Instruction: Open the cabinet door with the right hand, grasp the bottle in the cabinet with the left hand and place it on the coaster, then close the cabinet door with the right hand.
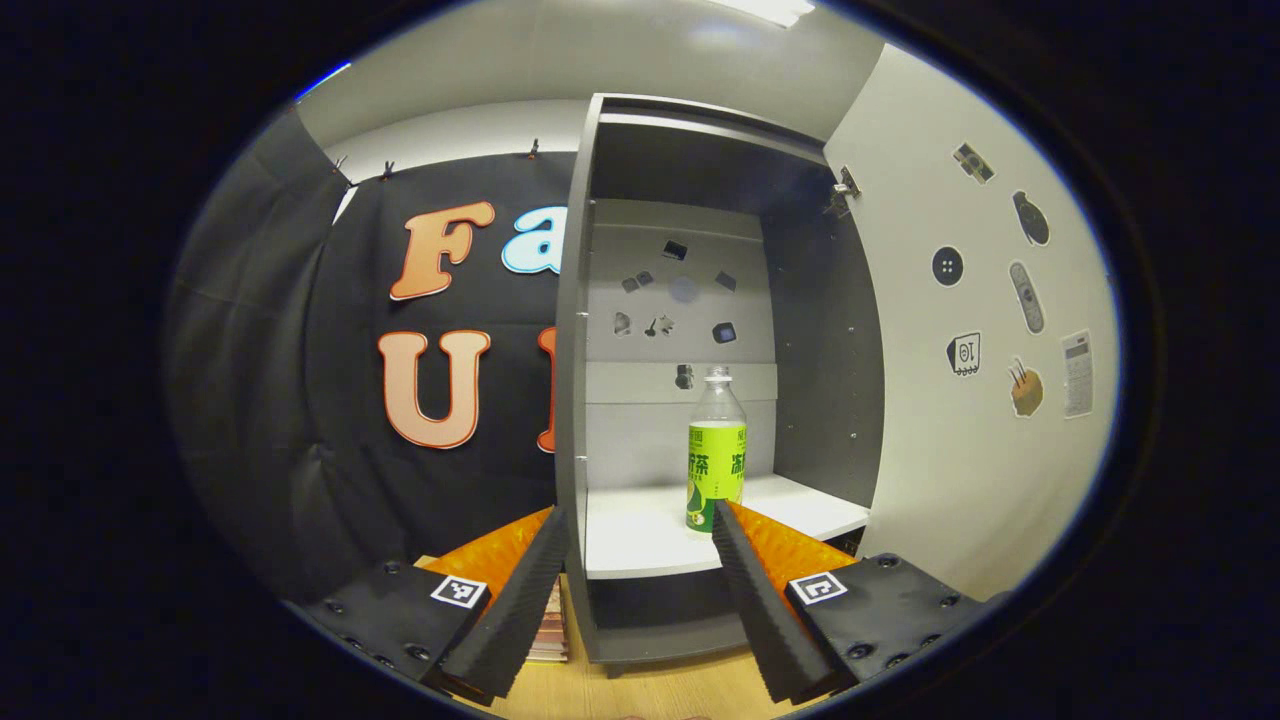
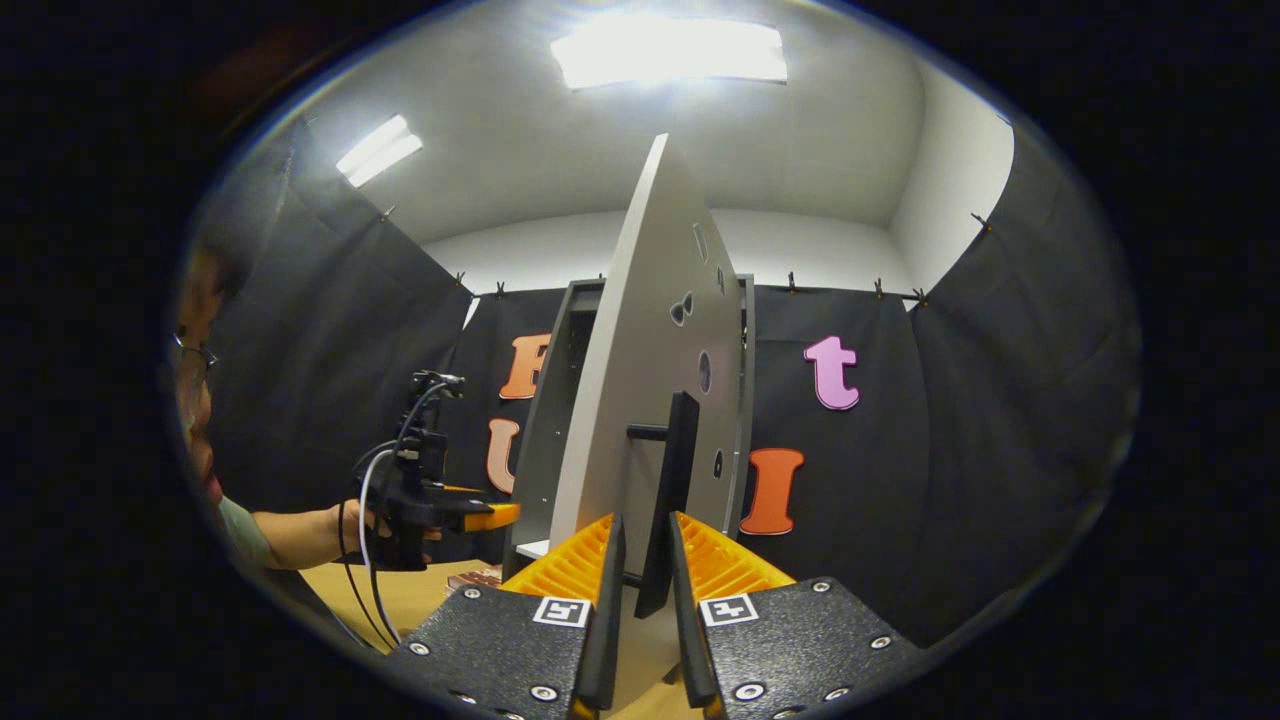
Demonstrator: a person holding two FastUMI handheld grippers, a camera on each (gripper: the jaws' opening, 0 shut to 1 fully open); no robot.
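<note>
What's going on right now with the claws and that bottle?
Right gripper jaws around the door handle, door open. Left gripper open, short of the bottle. Bottle upright on the shelf. Path looks clear.

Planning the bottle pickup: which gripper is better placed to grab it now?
Left. The left gripper is open, facing the bottle on the cabinet shelf; the right gripper straddles the door handle.

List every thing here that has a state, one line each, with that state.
Cabinet door: swung open.
Door handle: between the right gripper's fingers.
Bottle: upright on the cabinet shelf, capped, not gripped.
Left gripper: open, short of the bottle.
Right gripper: nearly closed around the handle; contact unclear.
</note>
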